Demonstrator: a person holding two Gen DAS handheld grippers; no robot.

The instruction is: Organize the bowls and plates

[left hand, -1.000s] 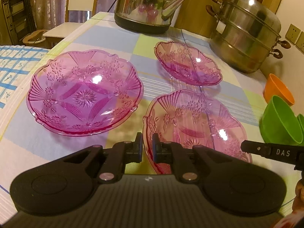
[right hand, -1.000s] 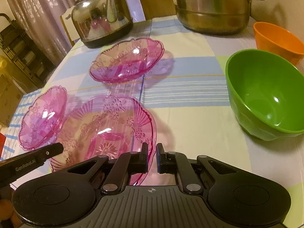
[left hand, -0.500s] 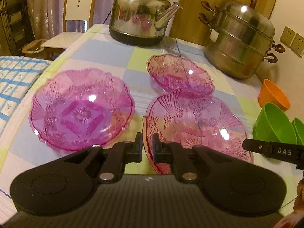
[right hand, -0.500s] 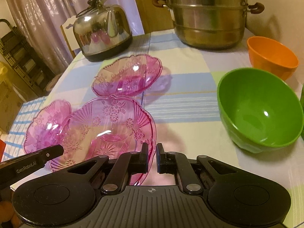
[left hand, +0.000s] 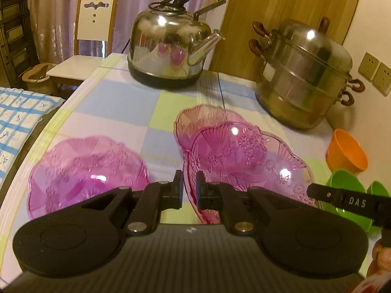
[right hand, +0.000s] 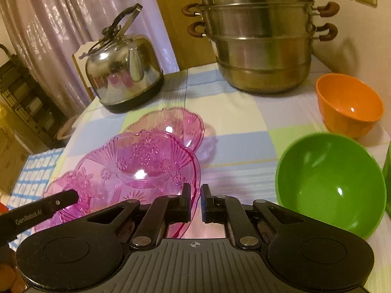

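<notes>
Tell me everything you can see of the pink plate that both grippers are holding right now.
The held pink plate is translucent pink, glass or plastic by its look, with a scalloped rim and pressed flower and fan patterns. The left gripper pinches its near-left rim, the right gripper its near-right rim. It appears lifted and tilted, far edge raised, overlapping the farther pink plate behind it in both views; whether they touch is unclear.
</notes>
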